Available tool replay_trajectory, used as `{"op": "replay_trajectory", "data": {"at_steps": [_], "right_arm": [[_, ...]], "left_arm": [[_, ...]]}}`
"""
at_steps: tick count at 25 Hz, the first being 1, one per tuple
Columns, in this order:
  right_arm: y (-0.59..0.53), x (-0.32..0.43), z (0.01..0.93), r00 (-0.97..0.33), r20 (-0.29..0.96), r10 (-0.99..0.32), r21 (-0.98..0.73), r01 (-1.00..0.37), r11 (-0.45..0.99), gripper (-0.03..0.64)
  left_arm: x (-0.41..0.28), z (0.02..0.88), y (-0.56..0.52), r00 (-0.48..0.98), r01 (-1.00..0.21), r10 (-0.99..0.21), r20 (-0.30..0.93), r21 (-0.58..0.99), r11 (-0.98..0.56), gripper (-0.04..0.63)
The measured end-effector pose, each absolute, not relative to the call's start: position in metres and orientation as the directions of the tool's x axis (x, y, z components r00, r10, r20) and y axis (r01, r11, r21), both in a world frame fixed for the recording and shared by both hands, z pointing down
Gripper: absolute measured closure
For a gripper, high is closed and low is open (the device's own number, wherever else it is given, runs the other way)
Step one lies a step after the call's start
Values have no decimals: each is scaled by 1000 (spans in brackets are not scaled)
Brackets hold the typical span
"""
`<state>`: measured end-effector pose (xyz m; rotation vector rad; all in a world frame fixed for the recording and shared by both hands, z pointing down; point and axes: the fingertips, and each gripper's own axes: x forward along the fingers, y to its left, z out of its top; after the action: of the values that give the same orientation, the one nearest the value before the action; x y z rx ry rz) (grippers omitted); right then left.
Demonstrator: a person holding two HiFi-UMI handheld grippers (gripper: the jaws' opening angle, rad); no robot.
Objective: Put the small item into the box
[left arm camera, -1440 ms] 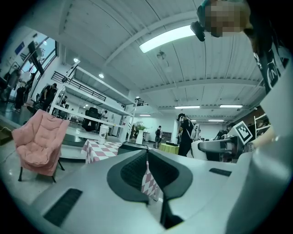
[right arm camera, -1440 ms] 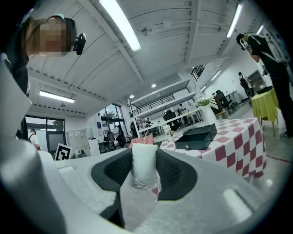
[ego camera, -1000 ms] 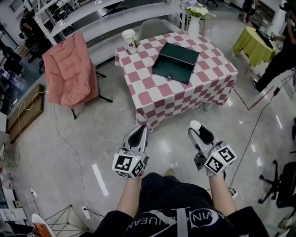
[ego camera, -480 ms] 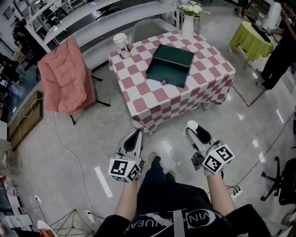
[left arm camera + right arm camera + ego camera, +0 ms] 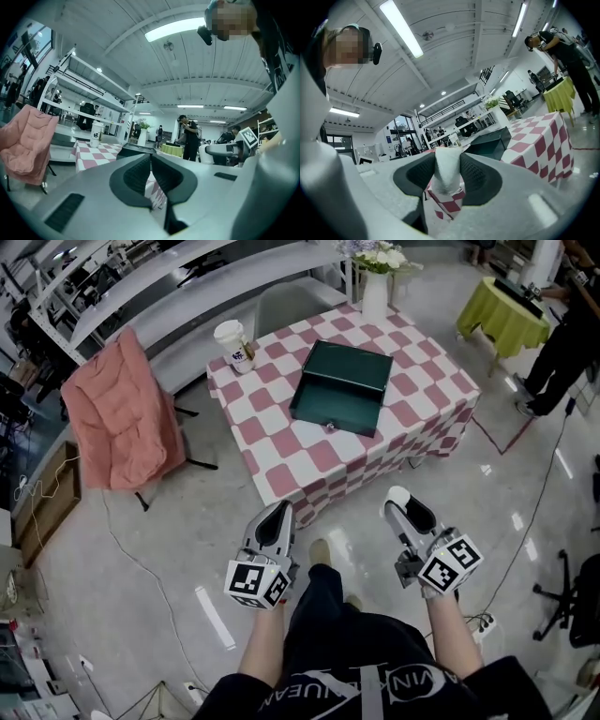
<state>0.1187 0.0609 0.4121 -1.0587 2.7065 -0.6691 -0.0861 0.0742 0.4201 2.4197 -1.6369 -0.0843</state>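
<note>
While both tools hang over the floor short of the table (image 5: 281,442), right tool (image 5: 403,505) pinches a small white item (image 5: 447,171) between its jaws. Left tool (image 5: 279,518) narrow, jaws nearly together, empty. Green box (image 5: 342,385) sits open on the table, well apart from the item.

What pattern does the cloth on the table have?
The tablecloth has red and white checks, like a chessboard. The head view shows it best.
</note>
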Motion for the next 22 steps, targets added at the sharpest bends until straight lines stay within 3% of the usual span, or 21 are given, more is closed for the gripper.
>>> {"op": "replay_trajectory", "data": {"at_steps": [22], "right_arm": [[-63,91,416,-624,37,-781,-495,-690,528,446]], "left_arm": [[-105,414,-88,546,-831,-832,97,185,-524,577]]}}
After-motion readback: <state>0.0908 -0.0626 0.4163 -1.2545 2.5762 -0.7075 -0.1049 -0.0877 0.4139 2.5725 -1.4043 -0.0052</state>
